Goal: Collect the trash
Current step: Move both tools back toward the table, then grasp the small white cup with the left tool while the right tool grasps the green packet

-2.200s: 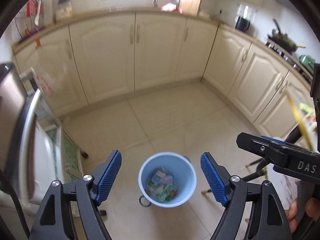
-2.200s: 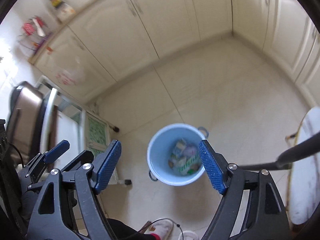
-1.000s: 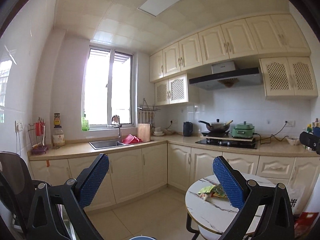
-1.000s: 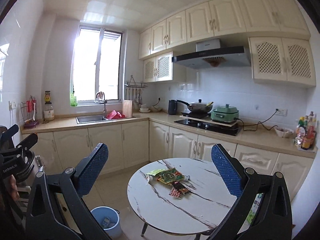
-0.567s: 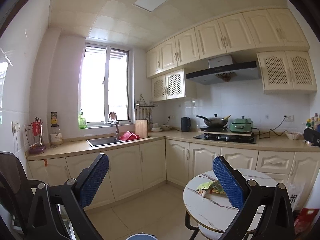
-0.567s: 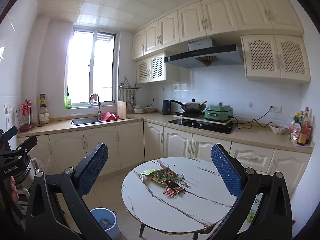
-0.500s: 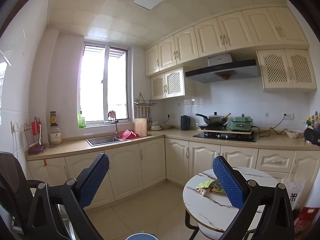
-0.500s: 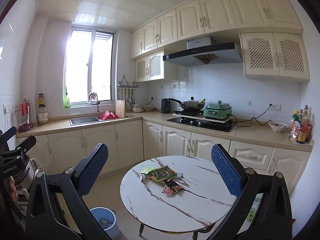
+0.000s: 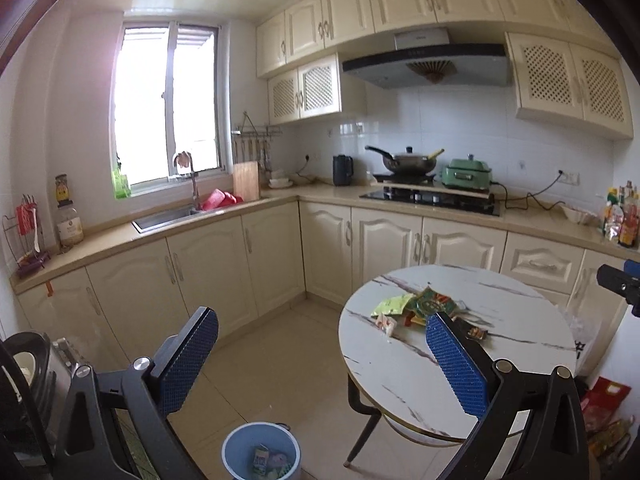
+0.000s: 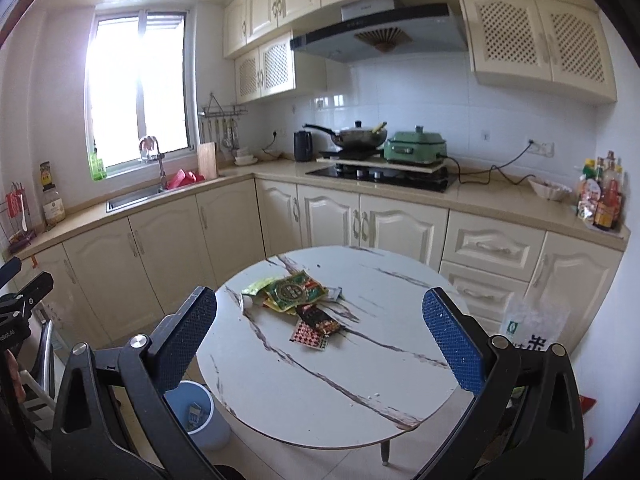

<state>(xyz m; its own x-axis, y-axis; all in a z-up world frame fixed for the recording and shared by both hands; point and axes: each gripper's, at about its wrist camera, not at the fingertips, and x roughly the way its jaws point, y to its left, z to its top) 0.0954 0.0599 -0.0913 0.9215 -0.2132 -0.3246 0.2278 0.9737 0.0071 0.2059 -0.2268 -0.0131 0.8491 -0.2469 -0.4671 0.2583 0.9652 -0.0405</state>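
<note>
Marble tabletop (image 10: pixel 360 376) carries the wrappers (image 10: pixel 296 300), bunched near its far-left edge. Blue bin (image 9: pixel 262 454) sits on the floor beside it, partly filled. Left claw (image 9: pixel 322 364) and right claw (image 10: pixel 320 344) both gape empty, probably readied for a pickup.

A round white table (image 10: pixel 360 376) with dark marble lines stands on the tan tile floor (image 9: pixel 280 380). Some wrappers (image 10: pixel 294 292) lie in a small pile on the far left part of the top: green ones, a yellow one and a red checked one. A blue bin (image 9: pixel 262 454) with trash inside stands on the floor beside the table.
</note>
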